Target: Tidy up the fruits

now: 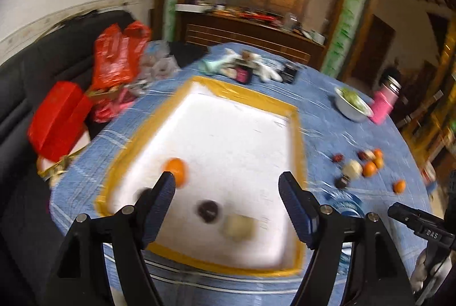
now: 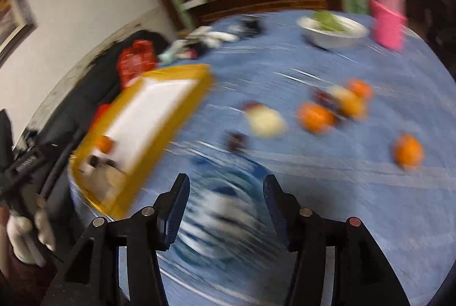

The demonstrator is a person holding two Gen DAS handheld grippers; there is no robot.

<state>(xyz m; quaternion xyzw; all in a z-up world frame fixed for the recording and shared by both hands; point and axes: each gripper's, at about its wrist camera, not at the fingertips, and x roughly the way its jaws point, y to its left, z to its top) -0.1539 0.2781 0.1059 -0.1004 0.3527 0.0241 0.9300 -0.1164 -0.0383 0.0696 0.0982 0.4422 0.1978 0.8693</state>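
Your left gripper [image 1: 228,186] and right gripper [image 2: 226,187]: both released, empty. White yellow-rimmed tray [image 1: 297,135] holds three fruits: round orange [image 1: 176,167] at 9 o'clock, dark one [image 1: 208,209], pale one [image 1: 238,224].

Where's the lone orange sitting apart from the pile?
In the right wrist view, the lone orange lies on the blue tablecloth at far right, nearer the camera than the fruit cluster.

orange fruit [image 1: 176,169], yellow-rimmed white tray [image 1: 199,82], blue tablecloth [image 1: 336,135]

Orange [image 1: 176,168], dark fruit [image 1: 208,209], pale fruit [image 1: 238,226] on white tray [image 1: 228,135]; loose fruit cluster [image 1: 362,165] on tablecloth.
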